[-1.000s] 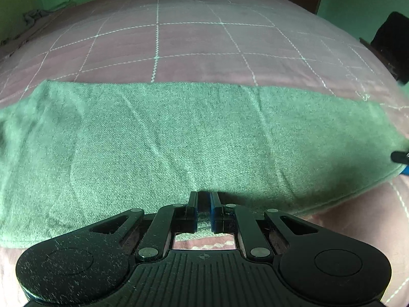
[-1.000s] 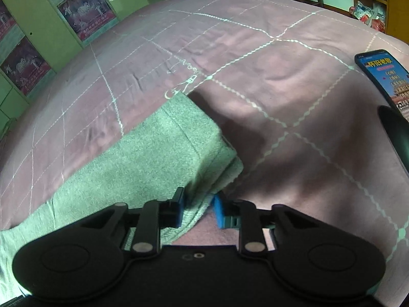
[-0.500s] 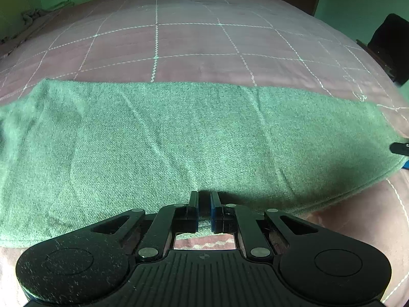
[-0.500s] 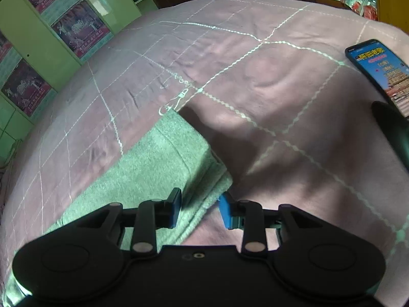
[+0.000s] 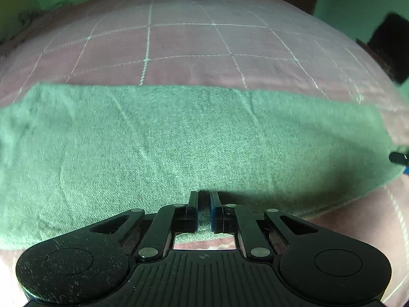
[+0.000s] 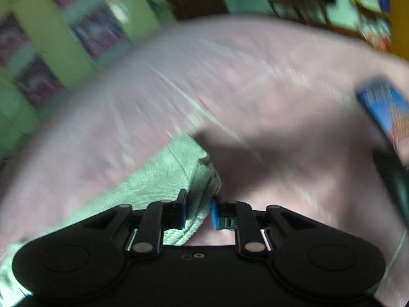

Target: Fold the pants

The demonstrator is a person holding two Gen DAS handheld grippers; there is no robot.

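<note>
The green pants [image 5: 194,140] lie folded lengthwise in a long band across the pink bed. My left gripper [image 5: 203,199] is shut on the pants' near edge at mid-length, with cloth pinched between its pads. In the right wrist view the pants' end [image 6: 179,168] lies in front of my right gripper [image 6: 198,208]. Its jaws stand a little apart with the corner of the cloth between them, and this view is blurred by motion. The right gripper's tip [image 5: 398,157] shows at the far right of the left wrist view.
The bed has a pink quilt with a white grid pattern [image 5: 179,41]. A phone with a lit blue screen [image 6: 383,105] lies on the bed to the right of the pants' end. Green cabinets [image 6: 51,51] stand beyond the bed.
My right gripper has narrowed around the pants' end and is moving fast, so its view blurs. My left gripper keeps its hold on the near edge and has barely moved.
</note>
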